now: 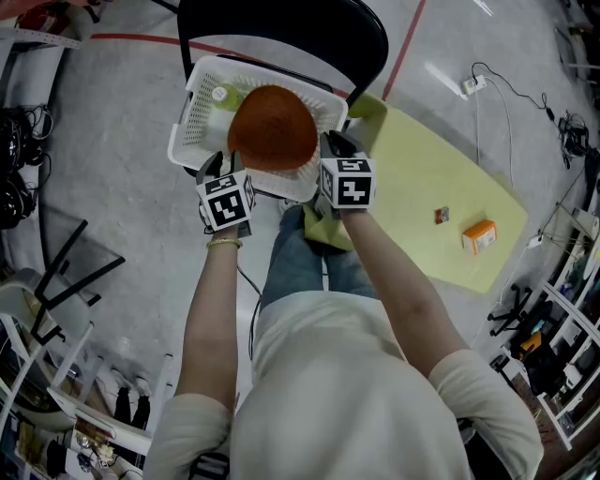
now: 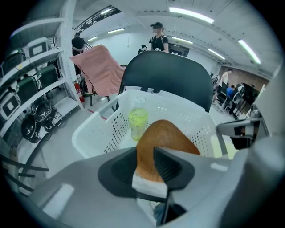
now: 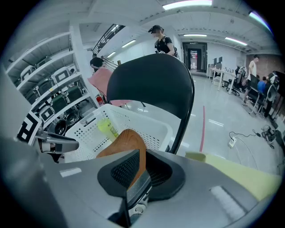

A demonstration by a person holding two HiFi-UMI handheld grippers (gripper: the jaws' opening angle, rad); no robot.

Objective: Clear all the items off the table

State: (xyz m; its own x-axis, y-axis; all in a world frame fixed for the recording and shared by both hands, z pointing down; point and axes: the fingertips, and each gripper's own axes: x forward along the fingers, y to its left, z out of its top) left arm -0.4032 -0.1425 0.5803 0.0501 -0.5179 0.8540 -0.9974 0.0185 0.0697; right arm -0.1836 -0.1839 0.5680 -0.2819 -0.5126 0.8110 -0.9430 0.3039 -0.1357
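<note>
Left arm: bare forearm with a thin bracelet (image 1: 224,243) reaches straight out from the body and slopes down toward the basket.
Left gripper (image 1: 216,164): points steeply down at the near left rim of the round brown wooden plate (image 1: 272,127). Its fingers stand apart with that rim between them and show no squeeze on it.
Right arm: bare forearm runs out beside the left one, angled slightly inward and sloping down.
Right gripper (image 1: 330,147): points steeply down at the plate's near right rim. Its fingers are nearly together, pinching the thin edge.
Plate: tilted over the near side of the white perforated plastic basket (image 1: 192,112), between the two grippers.
Basket: sits on the seat of a black chair (image 1: 281,28), directly ahead of the person.
Pale green plastic bottle (image 1: 222,96): inside the basket, at its far left, beyond the plate.
Counter: yellow-green counter (image 1: 422,187), to the right of the chair.
Small orange box (image 1: 479,235): on the counter, toward its right end.
Small reddish packet (image 1: 442,216): on the counter, just left of the box and not touching it.
</note>
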